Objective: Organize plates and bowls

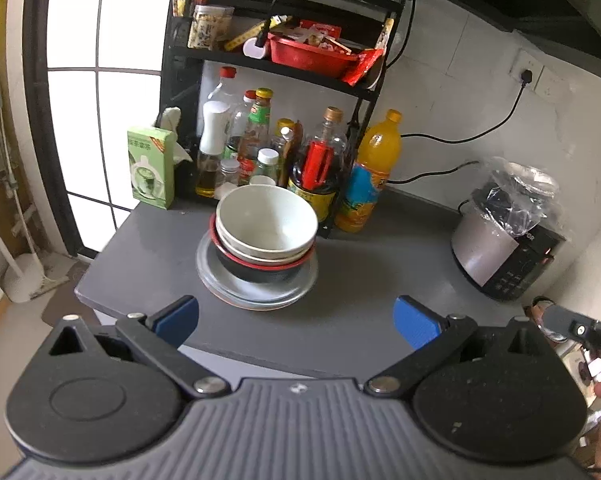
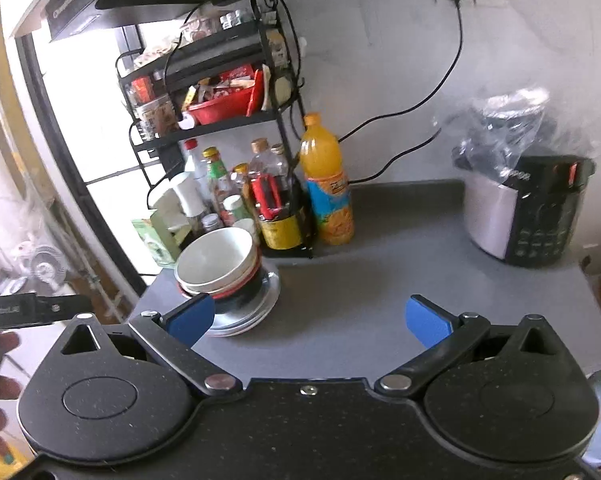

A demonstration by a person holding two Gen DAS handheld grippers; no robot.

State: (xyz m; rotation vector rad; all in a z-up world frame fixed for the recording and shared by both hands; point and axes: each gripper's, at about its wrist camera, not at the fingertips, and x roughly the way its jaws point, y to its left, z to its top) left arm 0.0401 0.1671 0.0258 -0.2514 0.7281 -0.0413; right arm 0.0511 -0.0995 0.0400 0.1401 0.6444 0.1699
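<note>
A stack of dishes stands on the grey counter [image 1: 360, 280]. A white bowl [image 1: 266, 220] tops it, nested in another white bowl and a black bowl with a red rim [image 1: 256, 270], all on grey plates [image 1: 256, 294]. My left gripper [image 1: 296, 320] is open and empty, just in front of the stack. In the right wrist view the white bowl [image 2: 216, 264] and plates [image 2: 256, 308] sit at the left. My right gripper [image 2: 310, 318] is open and empty, to the right of the stack over the counter [image 2: 380, 280].
A black rack [image 1: 268, 64] with sauce bottles [image 1: 316, 160] stands behind the stack. An orange juice bottle [image 1: 370, 172] is beside it. A rice cooker [image 1: 504, 240] under a plastic bag sits at the right. A green box [image 1: 150, 168] is at the back left.
</note>
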